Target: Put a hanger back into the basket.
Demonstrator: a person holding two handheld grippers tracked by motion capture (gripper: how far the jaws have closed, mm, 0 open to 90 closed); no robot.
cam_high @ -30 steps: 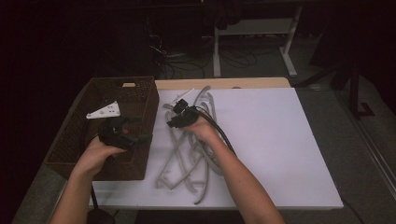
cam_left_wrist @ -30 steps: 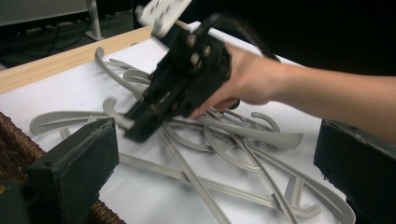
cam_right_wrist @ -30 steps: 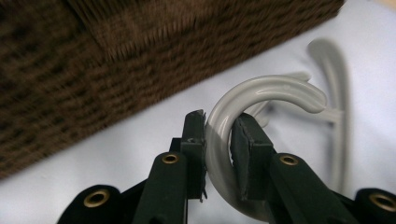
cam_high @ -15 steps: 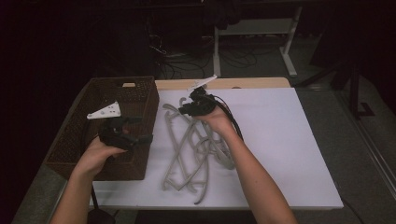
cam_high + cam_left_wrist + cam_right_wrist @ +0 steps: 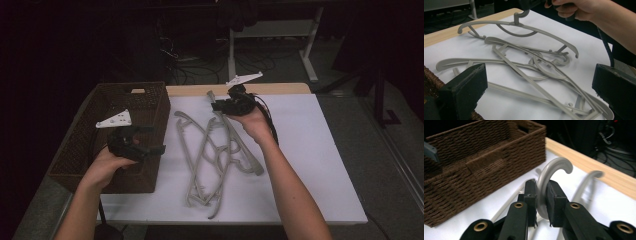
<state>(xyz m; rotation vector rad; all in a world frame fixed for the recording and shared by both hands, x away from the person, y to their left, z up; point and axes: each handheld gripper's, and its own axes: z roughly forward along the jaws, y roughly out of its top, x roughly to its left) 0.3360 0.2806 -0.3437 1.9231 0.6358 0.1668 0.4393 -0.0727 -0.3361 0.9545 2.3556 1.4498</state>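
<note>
Right tool point(image 5: 539, 202) was clenched on the hook of a grey hanger point(image 5: 549, 180), pads pinching the hook's stem from both sides; its jaws had just been closing a little further onto it. That hanger hung from the tool at the far end of the pile of hangers point(image 5: 215, 150), its arms trailing back into the tangle, near the wicker basket point(image 5: 75, 150) and to its right on the white counter point(image 5: 320, 165). Left tool point(image 5: 145, 145) sat released, jaws wide with nothing between them, over the basket's near right corner. To do the lift well, I'd judge: keep the pinch on the hook stem, raise slowly and shake gently so the arms slip free of the other hangers, then swing toward the basket. The left gripper view showed how the held hanger point(image 5: 519, 27) arched above the interlocked ones, its hook going up into the right hand point(image 5: 576, 8). The right gripper view gave the pad contact close up and the basket wall behind, which the high view couldn't resolve.
</note>
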